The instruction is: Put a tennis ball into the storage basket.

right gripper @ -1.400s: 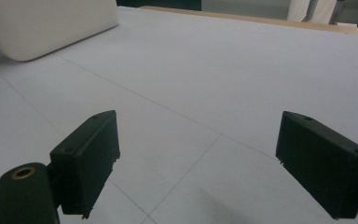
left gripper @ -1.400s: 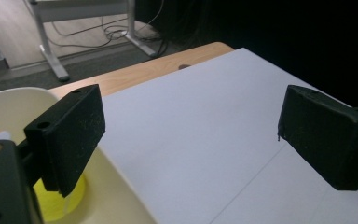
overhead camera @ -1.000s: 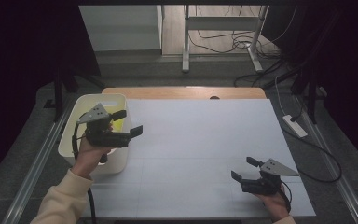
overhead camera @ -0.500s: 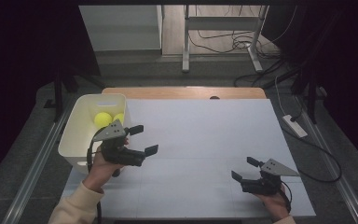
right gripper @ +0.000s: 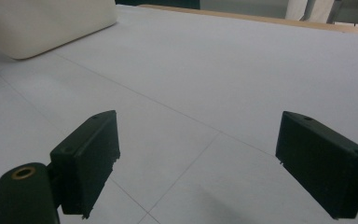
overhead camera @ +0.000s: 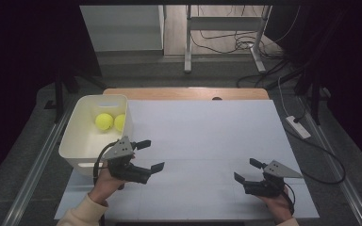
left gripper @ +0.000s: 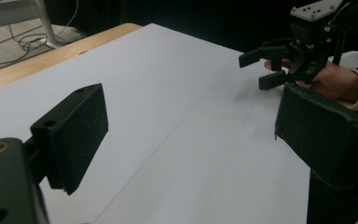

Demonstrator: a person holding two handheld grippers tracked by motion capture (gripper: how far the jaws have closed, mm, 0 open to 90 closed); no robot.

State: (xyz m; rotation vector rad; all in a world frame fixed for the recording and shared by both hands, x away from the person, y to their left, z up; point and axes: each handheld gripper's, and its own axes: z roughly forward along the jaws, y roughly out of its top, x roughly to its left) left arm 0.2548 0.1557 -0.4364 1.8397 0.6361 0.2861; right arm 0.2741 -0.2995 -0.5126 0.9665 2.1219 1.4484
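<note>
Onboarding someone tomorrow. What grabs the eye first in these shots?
Two yellow-green tennis balls lie in the far end of a white bin at the table's left edge, the only colour here. Just right of the bin, the left claw hangs over the white sheet with jaws apart and nothing between them. The right claw sits open and empty near the sheet's front right corner.
</note>
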